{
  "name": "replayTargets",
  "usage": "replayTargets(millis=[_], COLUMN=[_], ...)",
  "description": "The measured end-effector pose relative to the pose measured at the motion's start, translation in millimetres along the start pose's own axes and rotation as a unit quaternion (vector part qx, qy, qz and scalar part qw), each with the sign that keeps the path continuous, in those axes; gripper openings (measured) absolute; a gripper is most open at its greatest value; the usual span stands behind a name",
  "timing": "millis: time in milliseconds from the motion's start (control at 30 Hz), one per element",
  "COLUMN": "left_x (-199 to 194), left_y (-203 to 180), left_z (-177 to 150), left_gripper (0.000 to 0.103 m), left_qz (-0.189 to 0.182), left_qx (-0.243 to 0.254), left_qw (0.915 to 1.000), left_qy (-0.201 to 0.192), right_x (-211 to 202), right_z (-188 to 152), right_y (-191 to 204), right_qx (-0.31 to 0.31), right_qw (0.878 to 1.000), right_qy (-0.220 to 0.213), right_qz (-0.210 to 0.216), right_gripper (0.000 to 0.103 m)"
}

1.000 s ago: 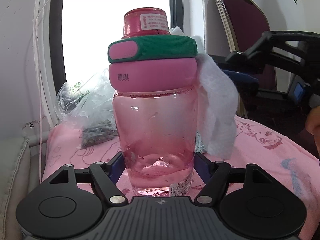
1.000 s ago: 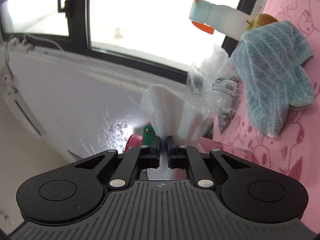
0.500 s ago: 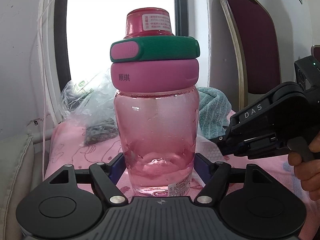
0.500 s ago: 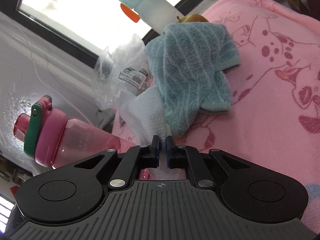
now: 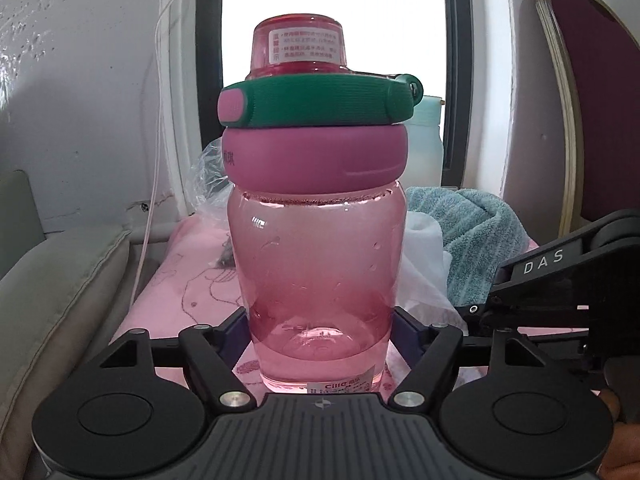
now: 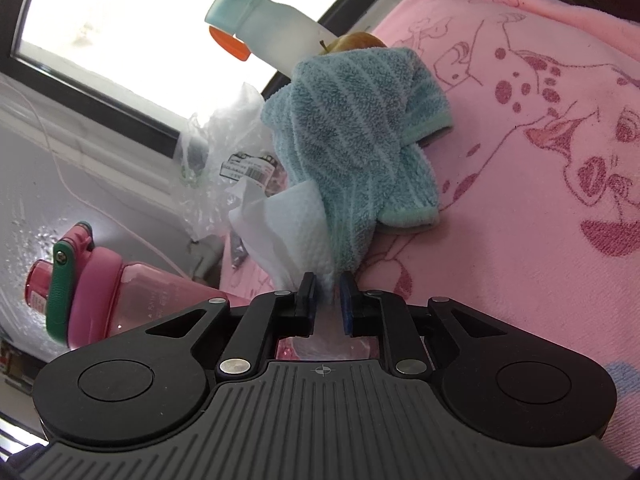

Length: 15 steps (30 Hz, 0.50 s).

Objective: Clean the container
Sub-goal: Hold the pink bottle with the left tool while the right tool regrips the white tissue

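Observation:
A pink see-through bottle (image 5: 320,272) with a pink lid and a green strap stands upright, and my left gripper (image 5: 320,328) is shut on its lower body, one finger on each side. In the right wrist view the same bottle (image 6: 120,292) shows at the lower left. My right gripper (image 6: 326,300) is shut on a crumpled white paper towel (image 6: 288,224), which rests low against a blue towel (image 6: 352,140) on the pink cloth. From the left wrist view the paper towel (image 5: 424,264) lies just right of the bottle, apart from it.
The pink printed cloth (image 6: 540,160) covers the surface. A pale teal bottle (image 6: 272,28) with an orange cap, an apple (image 6: 356,42) and a clear plastic bag (image 6: 224,148) sit by the window. A maroon chair (image 5: 592,100) stands at the right, a grey cushion (image 5: 60,300) at the left.
The right gripper carried the paper towel off the bottle's lid and down to the pink cloth beside the blue towel; its fingers now stand slightly wider. The bottle has turned in the left gripper.

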<state>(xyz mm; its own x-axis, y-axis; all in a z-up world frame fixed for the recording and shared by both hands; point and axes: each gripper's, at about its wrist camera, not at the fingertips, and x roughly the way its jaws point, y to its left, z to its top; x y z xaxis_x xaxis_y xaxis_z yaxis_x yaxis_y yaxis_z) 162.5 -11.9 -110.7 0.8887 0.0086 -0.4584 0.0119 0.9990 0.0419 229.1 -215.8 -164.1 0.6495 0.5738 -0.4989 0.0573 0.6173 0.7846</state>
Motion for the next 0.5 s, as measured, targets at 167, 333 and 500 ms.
replayTargets(millis=[167, 333, 500], left_x=[5, 7, 3], left_y=[33, 61, 55], left_z=[2, -1, -5], left_gripper=[0.071, 0.071, 0.071], left_qz=[-0.108, -0.195, -0.202], left_qx=[0.048, 0.071, 0.077], left_qw=[0.9930, 0.9783, 0.9762], left_qy=[0.003, -0.005, -0.013], right_x=[-7, -9, 10], right_z=[4, 5, -5], right_y=[-1, 5, 28], right_qx=[0.006, -0.005, -0.062], right_qw=[1.000, 0.998, 0.998], right_qy=[-0.012, -0.013, -0.011], right_qz=[0.021, 0.063, -0.005], right_gripper=[0.041, 0.057, 0.059])
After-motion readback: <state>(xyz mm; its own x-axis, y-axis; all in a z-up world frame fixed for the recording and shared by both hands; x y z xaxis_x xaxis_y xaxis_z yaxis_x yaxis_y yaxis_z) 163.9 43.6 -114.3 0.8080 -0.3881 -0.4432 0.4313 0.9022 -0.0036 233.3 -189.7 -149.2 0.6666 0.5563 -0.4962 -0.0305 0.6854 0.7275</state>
